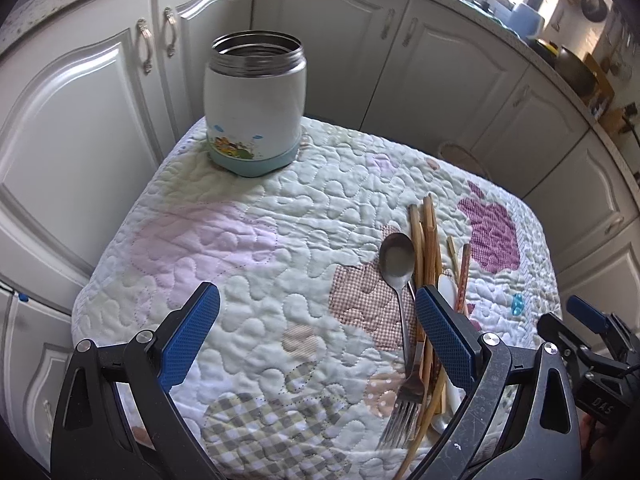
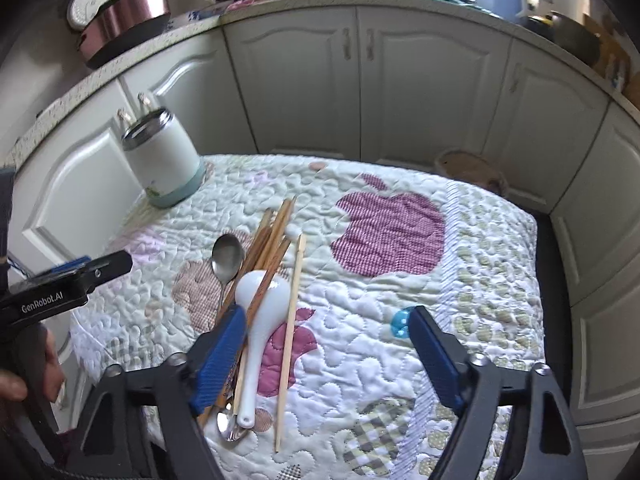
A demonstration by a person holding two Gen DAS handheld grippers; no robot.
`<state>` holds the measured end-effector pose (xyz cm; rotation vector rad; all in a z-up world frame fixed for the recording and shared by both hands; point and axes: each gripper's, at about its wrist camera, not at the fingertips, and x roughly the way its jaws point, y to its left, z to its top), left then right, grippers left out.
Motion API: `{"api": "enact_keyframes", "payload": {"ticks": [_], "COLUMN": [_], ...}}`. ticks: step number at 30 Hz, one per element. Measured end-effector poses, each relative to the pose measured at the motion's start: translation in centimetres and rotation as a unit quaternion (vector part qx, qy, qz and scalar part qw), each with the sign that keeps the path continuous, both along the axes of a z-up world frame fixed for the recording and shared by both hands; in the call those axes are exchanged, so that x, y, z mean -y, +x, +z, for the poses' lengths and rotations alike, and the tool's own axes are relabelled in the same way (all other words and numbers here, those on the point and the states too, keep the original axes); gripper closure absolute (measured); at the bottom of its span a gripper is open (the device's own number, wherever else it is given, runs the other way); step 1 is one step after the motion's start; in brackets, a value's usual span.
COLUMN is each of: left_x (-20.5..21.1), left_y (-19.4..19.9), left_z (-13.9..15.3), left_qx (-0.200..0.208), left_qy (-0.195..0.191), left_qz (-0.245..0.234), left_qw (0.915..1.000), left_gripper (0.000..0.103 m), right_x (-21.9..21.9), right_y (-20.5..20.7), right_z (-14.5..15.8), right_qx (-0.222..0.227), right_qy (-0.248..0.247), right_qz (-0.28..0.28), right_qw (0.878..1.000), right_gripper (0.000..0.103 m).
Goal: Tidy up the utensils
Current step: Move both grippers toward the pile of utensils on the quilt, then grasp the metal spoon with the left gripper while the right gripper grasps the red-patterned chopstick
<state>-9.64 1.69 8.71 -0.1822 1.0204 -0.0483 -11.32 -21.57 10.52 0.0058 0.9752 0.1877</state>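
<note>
A white steel-rimmed jar (image 1: 255, 104) with a teal base stands open at the far left corner of the quilted table; it also shows in the right wrist view (image 2: 162, 160). A pile of utensils lies on the quilt: a metal spoon (image 1: 397, 261), a fork (image 1: 402, 408), wooden chopsticks (image 1: 429, 248) and a white ceramic spoon (image 2: 260, 312). A single chopstick (image 2: 291, 332) lies beside them. My left gripper (image 1: 318, 316) is open and empty, its right finger over the pile. My right gripper (image 2: 326, 332) is open and empty above the pile's right side.
The quilt (image 1: 248, 240) covers a small table with white cabinets (image 1: 328, 40) close behind and to the left. A small blue bead (image 2: 400, 323) lies on the quilt by my right finger. Pots (image 2: 128, 12) sit on the counter.
</note>
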Motion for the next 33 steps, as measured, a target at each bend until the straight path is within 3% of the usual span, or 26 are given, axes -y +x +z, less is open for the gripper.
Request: {"api": "enact_keyframes", "payload": {"ticks": [10,22,33], "left_x": [1.1,1.2,0.8], "left_y": [0.8,1.5,3.2], "left_z": [-0.6,-1.3,-2.1], "left_qx": [-0.006,-0.014,-0.027], "left_qy": [0.034,0.035,0.005], "left_qz": [-0.017,-0.017,-0.032], "left_qw": [0.9993,0.9991,0.9991], "left_gripper": [0.004,0.004,0.004], "right_x": [-1.6,-2.4,-2.4], "right_y": [1.3,2.6,4.3], "right_z": [-0.8,-1.7,-3.1], "right_qx": [-0.015,-0.034,-0.06], "right_qy": [0.014,0.019,0.053], "right_qz": [0.016,0.025,0.029], "right_qw": [1.0,0.999,0.996], "right_gripper": [0.03,0.037,0.049]}}
